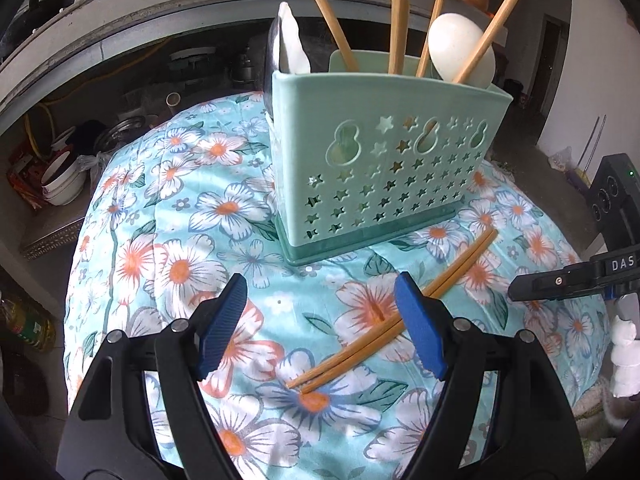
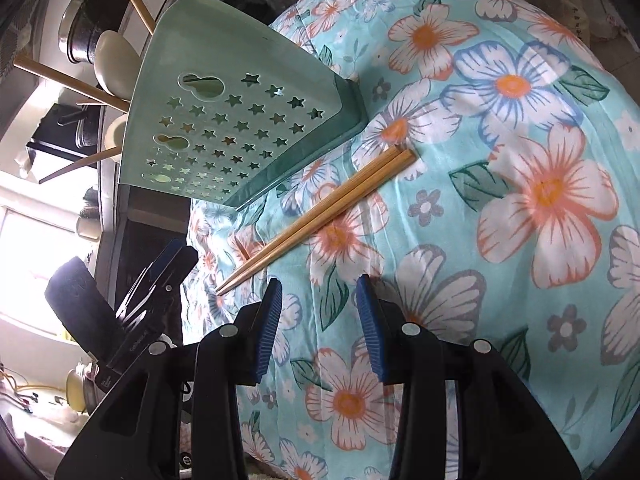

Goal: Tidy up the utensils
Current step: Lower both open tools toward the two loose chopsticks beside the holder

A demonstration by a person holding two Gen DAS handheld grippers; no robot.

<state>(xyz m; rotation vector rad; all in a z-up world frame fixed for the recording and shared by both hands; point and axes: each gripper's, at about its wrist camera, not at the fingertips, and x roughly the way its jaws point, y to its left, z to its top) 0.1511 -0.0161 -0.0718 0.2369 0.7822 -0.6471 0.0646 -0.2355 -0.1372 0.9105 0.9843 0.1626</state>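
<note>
While the left tool point(image 1: 320, 320) gapes wide over the chopsticks point(image 1: 392, 312) — empty — the right tool point(image 2: 320, 320), narrower and empty, hovers at their 5 o'clock, holder point(image 1: 384, 160) at 12.

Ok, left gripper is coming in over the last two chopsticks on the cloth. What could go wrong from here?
1. The chopsticks lie side by side on soft, wrinkled cloth; the open left gripper may catch only one, or pinch fabric.
2. They run slantwise across the jaws, so closing might scissor them apart.
3. The holder is already crowded with chopsticks and a white spoon; new ones could snag on the way in.
</note>
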